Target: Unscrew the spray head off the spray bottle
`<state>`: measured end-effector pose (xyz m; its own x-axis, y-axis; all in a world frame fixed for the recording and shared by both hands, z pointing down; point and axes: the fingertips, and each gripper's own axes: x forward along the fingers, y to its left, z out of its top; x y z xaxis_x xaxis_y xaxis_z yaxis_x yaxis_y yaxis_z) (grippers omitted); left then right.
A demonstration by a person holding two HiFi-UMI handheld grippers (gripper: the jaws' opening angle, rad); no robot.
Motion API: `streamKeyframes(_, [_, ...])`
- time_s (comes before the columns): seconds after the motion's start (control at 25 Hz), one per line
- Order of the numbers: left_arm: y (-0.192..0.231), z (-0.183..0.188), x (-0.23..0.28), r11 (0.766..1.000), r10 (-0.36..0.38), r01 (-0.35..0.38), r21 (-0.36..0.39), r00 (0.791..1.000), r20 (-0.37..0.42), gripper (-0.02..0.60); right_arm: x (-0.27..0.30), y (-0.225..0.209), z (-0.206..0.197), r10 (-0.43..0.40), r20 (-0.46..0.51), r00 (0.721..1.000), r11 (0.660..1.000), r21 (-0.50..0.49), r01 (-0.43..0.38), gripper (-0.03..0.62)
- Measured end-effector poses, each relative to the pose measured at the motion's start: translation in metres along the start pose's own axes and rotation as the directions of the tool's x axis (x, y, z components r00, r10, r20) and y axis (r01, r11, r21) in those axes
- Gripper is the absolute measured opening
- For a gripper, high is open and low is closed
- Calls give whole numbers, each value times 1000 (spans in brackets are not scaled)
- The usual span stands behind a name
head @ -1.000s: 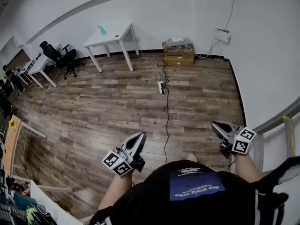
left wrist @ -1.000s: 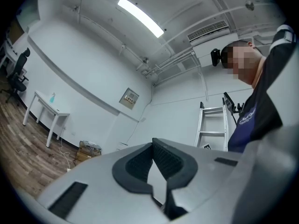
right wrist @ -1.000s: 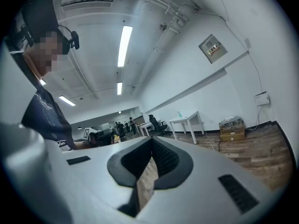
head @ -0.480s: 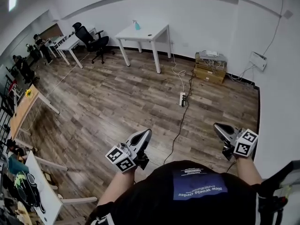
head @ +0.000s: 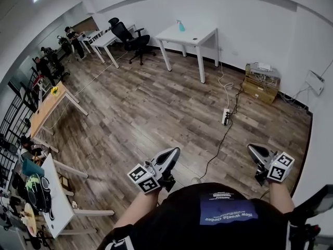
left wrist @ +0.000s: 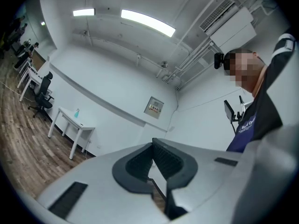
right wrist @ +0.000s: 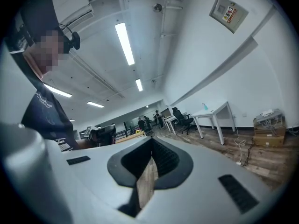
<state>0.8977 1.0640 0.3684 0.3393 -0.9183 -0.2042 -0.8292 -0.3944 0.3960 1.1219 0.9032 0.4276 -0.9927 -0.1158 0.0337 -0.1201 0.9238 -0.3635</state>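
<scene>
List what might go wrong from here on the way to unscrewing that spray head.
1. A cable and a power strip lie on the floor between the person and the white table. They look like a trip hazard.
2. The left gripper and right gripper are both shut and empty. Nudging the upright spray bottle with shut jaws could tip it over.

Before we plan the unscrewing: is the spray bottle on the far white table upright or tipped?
Upright: the spray bottle stands tall on the white table.
</scene>
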Motion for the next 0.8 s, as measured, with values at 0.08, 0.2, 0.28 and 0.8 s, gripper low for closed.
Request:
streamKeyframes(0.08, [18, 2, 1, 1000, 2, -2, -5, 1000, 9, 2, 18, -6, -1, 7, -12, 1000, 1000, -2, -7, -3])
streamKeyframes(0.2, [54, 8, 3, 1000, -12, 13, -19, 1000, 20, 2, 51, -13, 1, 0, -31, 1000, 1000, -23, -1, -3])
streamKeyframes(0.28, [82, 14, 2, 999, -28, 29, -28, 999, 29, 2, 77, -19, 1, -12, -44, 999, 1000, -28, 11, -3])
streamKeyframes(0.8, [303, 132, -60, 999, 4, -4, 32, 1000, 10, 2, 352, -1, 17, 60, -32, 998, 998, -1, -60, -3])
